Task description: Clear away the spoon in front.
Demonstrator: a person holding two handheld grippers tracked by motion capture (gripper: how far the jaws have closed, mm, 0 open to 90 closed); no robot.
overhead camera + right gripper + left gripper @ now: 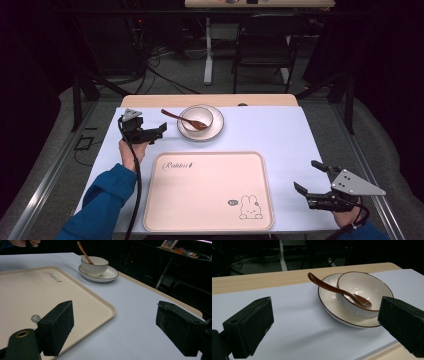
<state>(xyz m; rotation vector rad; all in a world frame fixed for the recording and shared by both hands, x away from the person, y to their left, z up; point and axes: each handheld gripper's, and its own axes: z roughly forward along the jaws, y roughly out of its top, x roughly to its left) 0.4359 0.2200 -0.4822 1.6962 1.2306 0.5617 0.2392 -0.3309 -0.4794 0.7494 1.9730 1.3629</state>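
A white bowl (197,119) sits on a white plate (216,128) with a brown rim, toward the table's far side. A brown spoon (183,120) rests in the bowl, handle pointing left. The same bowl (362,291), plate (329,307) and spoon (332,288) lie just ahead of my left gripper (324,327). My left gripper (156,133) is open, just left of the plate, jaws empty. My right gripper (312,178) is open near the table's front right. A cream tray (207,192) with a rabbit drawing lies in front. From the right gripper view the tray (95,300) is to the left, the bowl (94,265) farther off.
A pale blue mat (270,135) covers the wooden table (210,100). Beyond the table stand a dark chair (265,45) and a white table leg (208,50), with cables on the floor.
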